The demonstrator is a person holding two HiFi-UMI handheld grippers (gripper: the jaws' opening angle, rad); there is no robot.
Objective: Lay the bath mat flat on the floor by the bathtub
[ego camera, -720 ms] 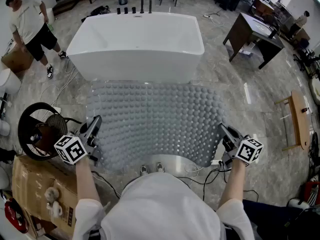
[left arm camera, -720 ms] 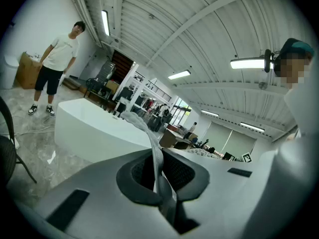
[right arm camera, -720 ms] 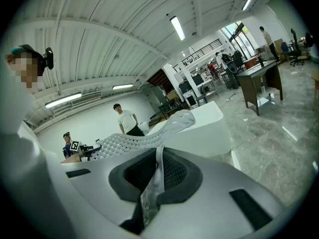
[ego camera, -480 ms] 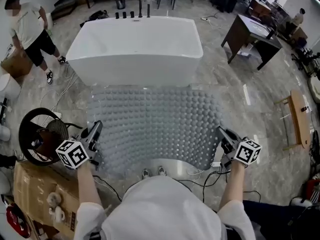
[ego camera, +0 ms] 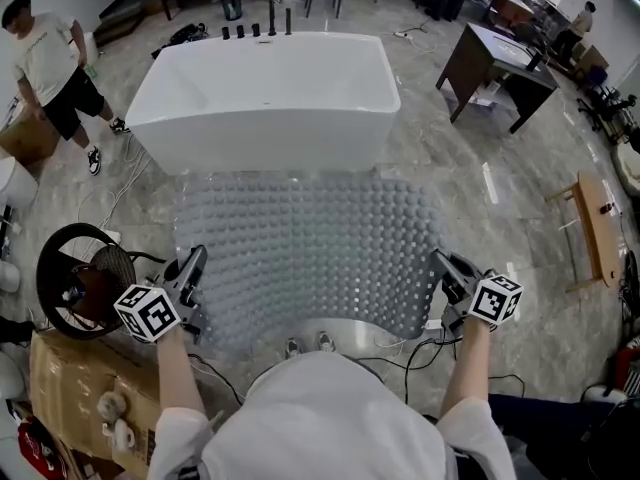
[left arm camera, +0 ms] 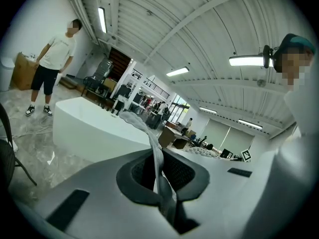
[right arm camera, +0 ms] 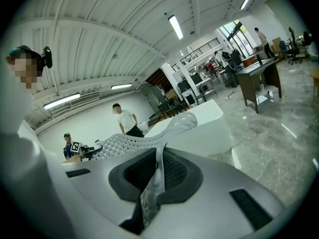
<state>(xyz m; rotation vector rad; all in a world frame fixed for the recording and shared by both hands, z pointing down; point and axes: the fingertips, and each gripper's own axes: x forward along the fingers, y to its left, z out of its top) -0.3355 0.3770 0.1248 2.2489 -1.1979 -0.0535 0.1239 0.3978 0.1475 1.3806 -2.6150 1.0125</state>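
Note:
A grey, bumpy bath mat (ego camera: 310, 248) hangs spread between my two grippers, above the floor in front of the white bathtub (ego camera: 265, 93). My left gripper (ego camera: 190, 273) is shut on the mat's near left corner. My right gripper (ego camera: 445, 273) is shut on the near right corner. In the left gripper view the mat's edge (left arm camera: 149, 138) runs out from between the closed jaws toward the bathtub (left arm camera: 94, 128). The right gripper view shows the mat (right arm camera: 144, 141) pinched in the jaws and stretching away to the left, with the tub (right arm camera: 199, 123) behind it.
A black fan (ego camera: 75, 278) and a cardboard box (ego camera: 80, 398) stand at my left. A person (ego camera: 50, 63) stands left of the tub. A dark desk (ego camera: 495, 63) is at the back right, a wooden bench (ego camera: 595, 238) at the right. Cables (ego camera: 415, 348) trail by my feet.
The view has shifted a little, so the tub sits slightly higher and further left. Both grippers still hold the mat's corners at about the same spots.

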